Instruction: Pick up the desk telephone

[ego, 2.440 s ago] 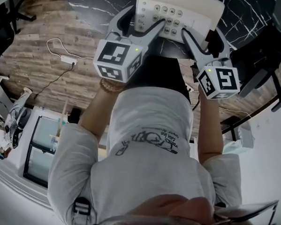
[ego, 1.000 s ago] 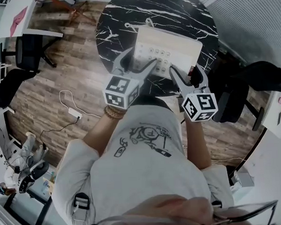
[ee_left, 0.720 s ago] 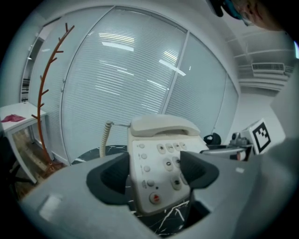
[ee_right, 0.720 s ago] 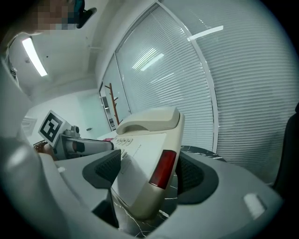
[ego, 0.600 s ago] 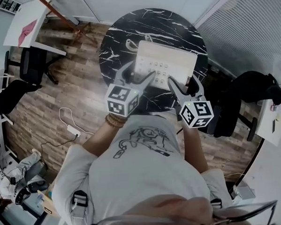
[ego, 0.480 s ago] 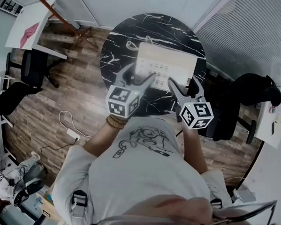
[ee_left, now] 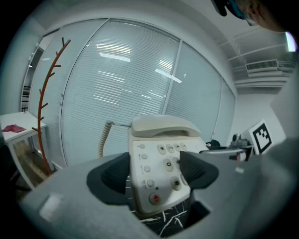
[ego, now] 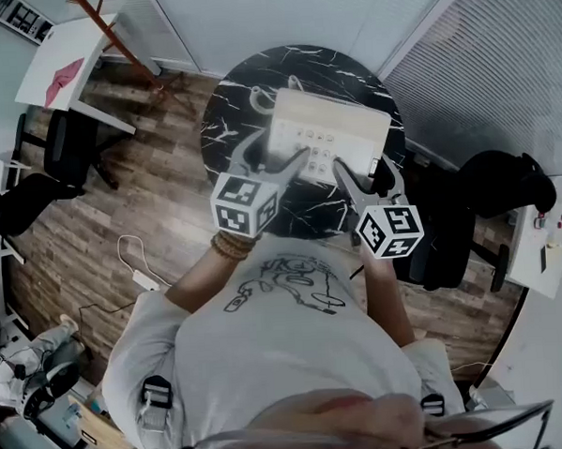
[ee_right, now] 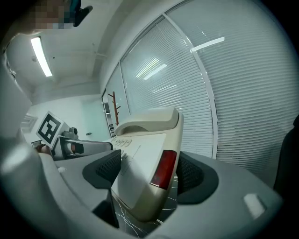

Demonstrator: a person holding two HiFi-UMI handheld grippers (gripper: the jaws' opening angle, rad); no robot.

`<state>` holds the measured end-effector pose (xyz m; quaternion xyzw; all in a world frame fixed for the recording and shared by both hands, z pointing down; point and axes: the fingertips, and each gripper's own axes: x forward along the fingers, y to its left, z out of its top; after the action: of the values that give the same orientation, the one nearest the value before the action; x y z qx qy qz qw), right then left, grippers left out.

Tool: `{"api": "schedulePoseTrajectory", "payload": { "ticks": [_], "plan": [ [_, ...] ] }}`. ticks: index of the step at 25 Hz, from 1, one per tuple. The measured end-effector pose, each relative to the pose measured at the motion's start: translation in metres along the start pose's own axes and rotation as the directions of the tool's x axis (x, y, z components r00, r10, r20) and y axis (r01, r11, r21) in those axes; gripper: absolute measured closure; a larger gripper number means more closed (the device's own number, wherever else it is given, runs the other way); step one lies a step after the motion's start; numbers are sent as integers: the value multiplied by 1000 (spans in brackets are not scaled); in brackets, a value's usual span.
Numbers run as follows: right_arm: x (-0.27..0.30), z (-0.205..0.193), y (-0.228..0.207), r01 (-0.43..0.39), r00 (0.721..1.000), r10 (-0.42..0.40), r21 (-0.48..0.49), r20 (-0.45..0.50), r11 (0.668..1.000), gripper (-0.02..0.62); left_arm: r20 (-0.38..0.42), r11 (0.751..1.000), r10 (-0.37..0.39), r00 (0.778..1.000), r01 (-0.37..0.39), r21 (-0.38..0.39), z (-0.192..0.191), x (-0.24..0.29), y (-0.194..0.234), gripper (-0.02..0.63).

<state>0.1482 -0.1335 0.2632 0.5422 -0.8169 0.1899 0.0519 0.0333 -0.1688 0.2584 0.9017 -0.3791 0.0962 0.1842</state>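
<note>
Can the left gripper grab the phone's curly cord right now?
Probably not. The left gripper is shut on the phone's near left corner, and the cord hangs at the far end, beyond the handset. Letting go would leave the phone to the right gripper alone.

Left gripper (ego: 277, 151), right gripper (ego: 367, 172) clamp desk telephone (ego: 337, 124); marble table (ego: 229, 99) beneath.

Bright, even office light. A ceiling strip light (ee_right: 41, 56) glares hard in the right gripper view, and reflections streak the blinds (ee_left: 117, 93). Heavy fisheye bending, black corners. The desk telephone (ee_left: 156, 161) looks sharp; the jaws beside it go soft.
</note>
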Motion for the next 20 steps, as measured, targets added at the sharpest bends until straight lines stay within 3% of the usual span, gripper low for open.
{"api": "schedulePoseTrajectory", "payload": {
  "ticks": [20],
  "plan": [
    [-2,-9,11,-1,1000,1,-3,0,1000,232,-2,1000,5,1000,-5,-14,-10,-11,3,267]
  ]
}}
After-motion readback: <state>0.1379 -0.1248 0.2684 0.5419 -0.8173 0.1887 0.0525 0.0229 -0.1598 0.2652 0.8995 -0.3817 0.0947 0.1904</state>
